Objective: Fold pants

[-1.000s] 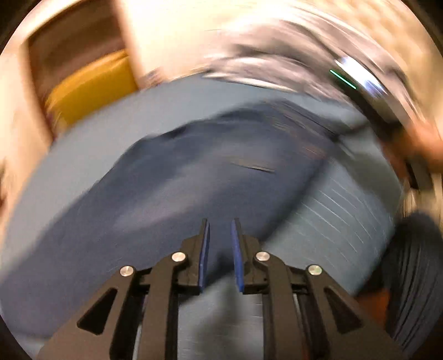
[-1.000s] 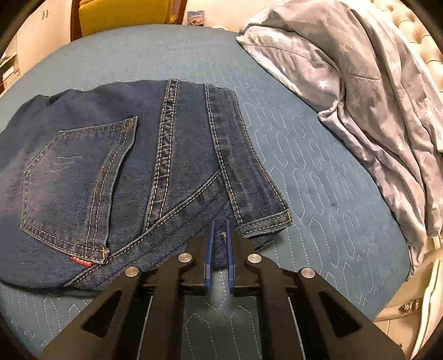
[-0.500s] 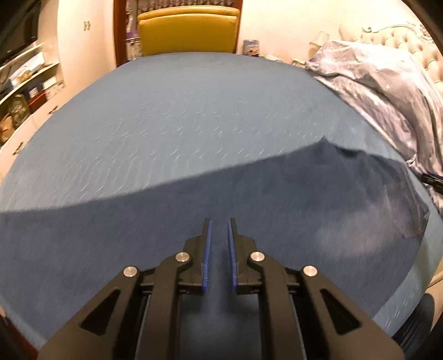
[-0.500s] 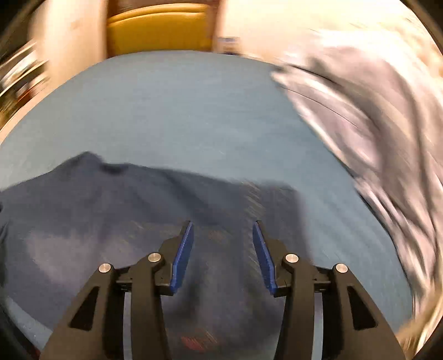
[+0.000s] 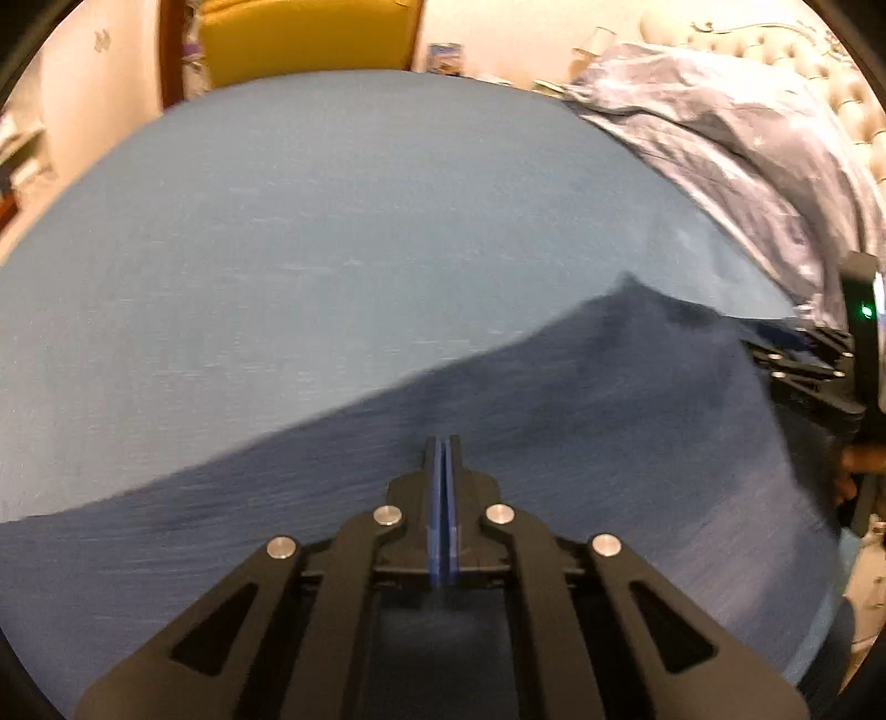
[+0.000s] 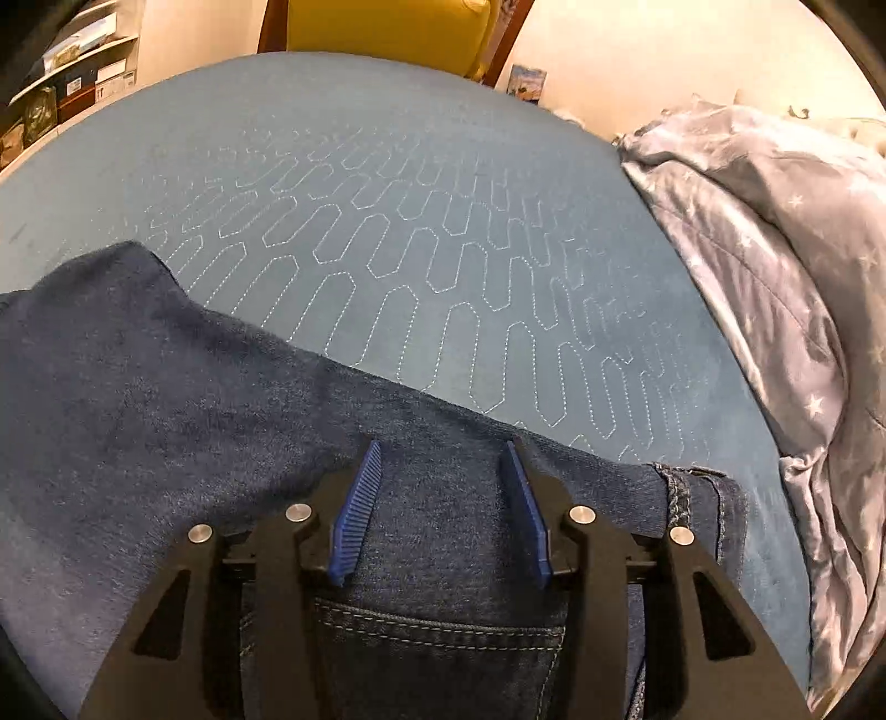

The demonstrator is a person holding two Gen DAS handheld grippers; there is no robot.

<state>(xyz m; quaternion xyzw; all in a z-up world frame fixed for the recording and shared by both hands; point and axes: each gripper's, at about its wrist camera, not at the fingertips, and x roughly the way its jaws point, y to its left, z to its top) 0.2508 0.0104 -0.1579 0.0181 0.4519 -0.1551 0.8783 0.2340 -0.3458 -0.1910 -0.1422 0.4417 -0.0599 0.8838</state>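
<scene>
- Left gripper (image 5: 444, 443): blue pads pressed flat together with no gap, tips over the far edge of the jeans (image 5: 554, 432); impossible to tell whether any denim is pinched between them.
- Right gripper (image 6: 443, 448): fingers spread wide, nothing between them, poised over the jeans (image 6: 166, 399) just above a stitched pocket edge; contact with the cloth not clear.
- Jeans: spread across the near part of the blue quilted bed cover (image 6: 415, 232), a hem or waistband corner with double stitching at the right end in the right wrist view; near portion hidden under both gripper bodies and cut off by the lens edge.
- Left wrist view smeared by motion blur: denim stitching and quilting pattern unreadable there.
- At the right rim of the left wrist view, the other gripper's black linkage with a green light, largely cropped.
- Star-printed grey duvet (image 6: 786, 277) bunched along the right side of the bed, well apart from the jeans.
- Yellow chair (image 5: 310, 39) beyond the far edge, top cut off.
</scene>
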